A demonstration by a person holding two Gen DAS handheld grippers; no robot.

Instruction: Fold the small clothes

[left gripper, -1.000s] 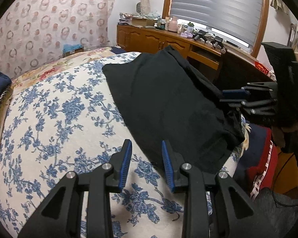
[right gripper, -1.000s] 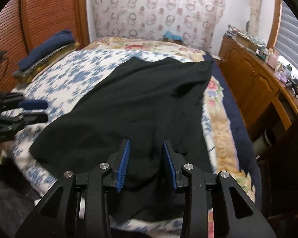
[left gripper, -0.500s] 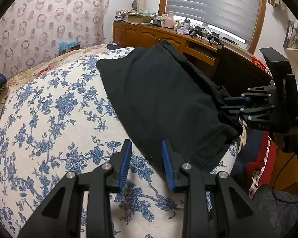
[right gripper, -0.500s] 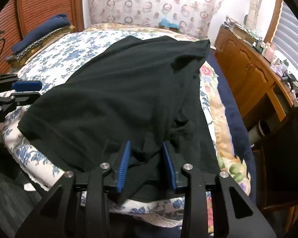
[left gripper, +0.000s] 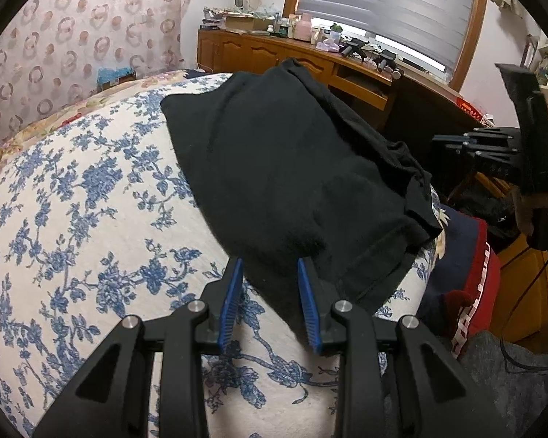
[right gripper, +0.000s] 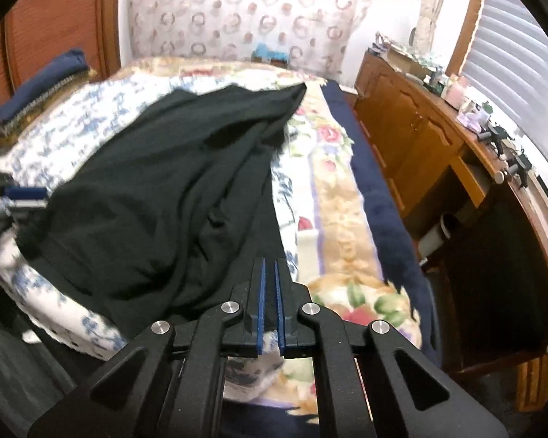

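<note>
My right hand-held gripper (right gripper: 269, 281) had its blue-padded jaws drawn almost together, and from its own camera they seemed pinched on the near edge of the black knit garment (right gripper: 157, 197), though the cloth between the pads was too thin and dark for me to be sure. I judged that I had taken that hem so I could lift one side for a fold.

My left hand-held gripper (left gripper: 270, 288) hung with its jaws partly apart, straddling the opposite near corner of the same garment (left gripper: 292, 168). The pads did not press on the fabric; the cloth simply lay between and just ahead of them, ready to be taken so both corners could rise together.

Beyond both hand-held grippers the garment lay spread across the white bedspread with blue flowers (left gripper: 73, 219), rumpled along the side nearer my right hand, so it was not yet folded. Just beside my right gripper, the bed's edge showed a floral quilt (right gripper: 339, 204) and a dark blue blanket (right gripper: 387, 241).

Farther off stood the wooden cabinet (left gripper: 259, 51) under the window blind, cluttered on top, and well apart from the work.
</note>
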